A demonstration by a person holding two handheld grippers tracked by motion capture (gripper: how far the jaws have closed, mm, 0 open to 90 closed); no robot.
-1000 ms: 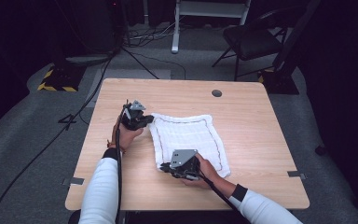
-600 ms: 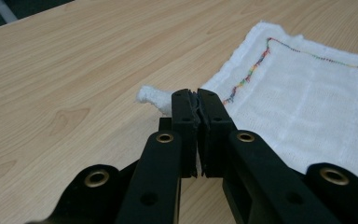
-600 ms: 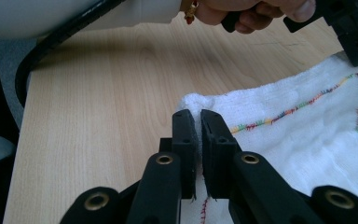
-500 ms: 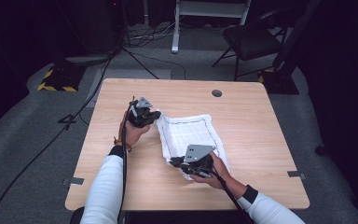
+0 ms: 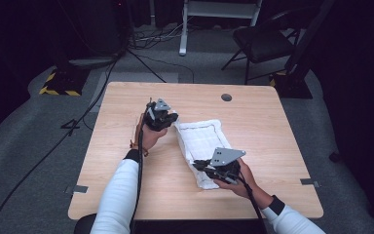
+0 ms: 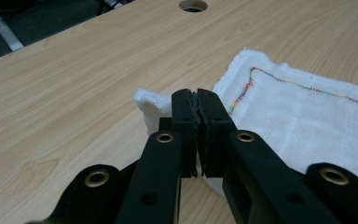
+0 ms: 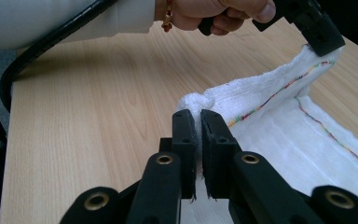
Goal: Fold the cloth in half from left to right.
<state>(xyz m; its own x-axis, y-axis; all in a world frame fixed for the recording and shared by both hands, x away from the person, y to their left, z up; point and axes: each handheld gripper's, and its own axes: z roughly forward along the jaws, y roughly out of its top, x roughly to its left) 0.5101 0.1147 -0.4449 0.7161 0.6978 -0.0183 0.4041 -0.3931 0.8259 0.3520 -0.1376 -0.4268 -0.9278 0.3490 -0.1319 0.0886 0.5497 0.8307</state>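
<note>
while lifted off table (image 5: 126,195) | left tongs (image 6: 198,100) clamp towel (image 6: 303,121) corner | right tongs (image 7: 198,116) clamp another | no legible writing

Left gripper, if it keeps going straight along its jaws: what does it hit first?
The left gripper is shut on the cloth. Past the pinched corner, probably bare table, with the round hole farther on near the far edge. Depth is unclear.

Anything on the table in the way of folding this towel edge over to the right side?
Nothing visible does. Both grippers, left and right, pinch the white towel along its left edge; the flat half and the table beyond are bare.
</note>
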